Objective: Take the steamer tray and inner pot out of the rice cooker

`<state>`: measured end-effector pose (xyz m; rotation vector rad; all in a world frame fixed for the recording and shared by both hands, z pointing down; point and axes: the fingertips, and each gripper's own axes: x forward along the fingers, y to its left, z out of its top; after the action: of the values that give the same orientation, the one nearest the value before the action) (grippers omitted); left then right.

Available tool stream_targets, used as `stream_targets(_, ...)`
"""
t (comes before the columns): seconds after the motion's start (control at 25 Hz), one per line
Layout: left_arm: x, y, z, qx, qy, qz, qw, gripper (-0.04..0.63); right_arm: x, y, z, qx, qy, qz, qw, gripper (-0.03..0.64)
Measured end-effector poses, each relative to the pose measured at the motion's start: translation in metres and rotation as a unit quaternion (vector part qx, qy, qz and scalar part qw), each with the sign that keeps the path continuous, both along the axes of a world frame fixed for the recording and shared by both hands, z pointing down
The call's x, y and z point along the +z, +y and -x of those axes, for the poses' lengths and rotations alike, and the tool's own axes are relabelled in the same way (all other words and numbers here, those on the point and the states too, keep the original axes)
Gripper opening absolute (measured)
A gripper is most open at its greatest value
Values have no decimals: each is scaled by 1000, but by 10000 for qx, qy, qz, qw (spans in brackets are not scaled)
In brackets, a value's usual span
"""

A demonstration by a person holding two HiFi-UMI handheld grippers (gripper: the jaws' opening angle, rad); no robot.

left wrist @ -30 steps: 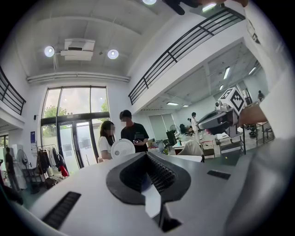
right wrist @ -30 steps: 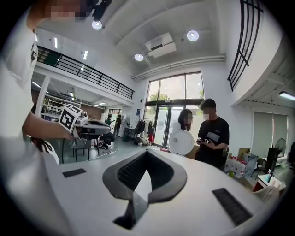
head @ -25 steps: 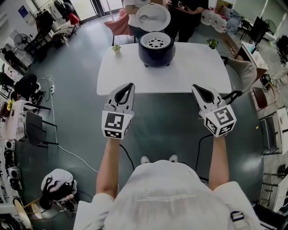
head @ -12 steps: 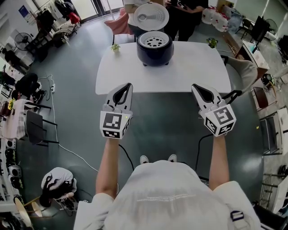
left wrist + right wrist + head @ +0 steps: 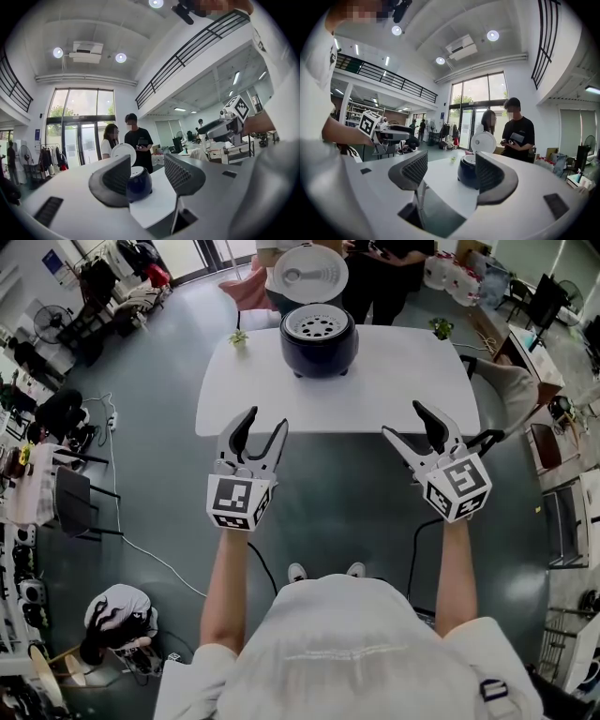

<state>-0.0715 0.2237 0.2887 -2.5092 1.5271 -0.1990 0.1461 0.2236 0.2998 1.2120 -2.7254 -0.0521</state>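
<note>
Both of the person's bare forearms reach straight forward from the body, roughly parallel and well apart, each hand holding its tool about level with the marker cube turned up toward the head camera. The left gripper [image 5: 264, 420] has its jaws spread into a clear V, having just been opening, and its own view shows only air between the ribbed pads, with nothing gripped. The right gripper [image 5: 403, 420] is spread wider, also having just been opening, and it too holds nothing. Both sets of fingertips hang over the grey floor [image 5: 328, 493] just short of the near edge of the white table [image 5: 403, 381], touching nothing. The dark blue rice cooker [image 5: 319, 338] stands toward the far side of the table, well apart from both claws and roughly midway between their lines of reach. Its white lid [image 5: 307, 273] is swung up and back. The white perforated steamer tray [image 5: 320, 326] sits in the cooker's mouth; the inner pot cannot be seen beneath it. A small potted plant [image 5: 240, 337] stands near each far corner of the table, and two people [image 5: 389, 268] stand just behind it.
</note>
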Motion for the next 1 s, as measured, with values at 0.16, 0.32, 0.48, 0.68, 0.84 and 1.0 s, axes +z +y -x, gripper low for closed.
stream_targets(0.16,2,-2,-5,-64,32,65,10000,230,1,-4,-7,-30,-28,28,10000,314)
stream_targets(0.32,6,-1,-10,-166,112,146,9997,224,7,-8,-16,-53,17,93,9999,314)
stream_targets(0.48,14,1,-22,-271,114,248,9993,194,10,-13,-30,-91,15,135,9999,314)
stream_targets(0.68,20,4,-33,-392,179,357,9984,178,13,-16,-42,-193,6,179,9997,314)
stream_targets(0.84,27,-2,-38,-416,93,466,9980,178,18,-25,-47,-175,-101,300,9993,314)
stream_targets(1.0,30,-19,-28,-437,132,529,9976,179,22,-40,-39,-122,-245,435,9987,301)
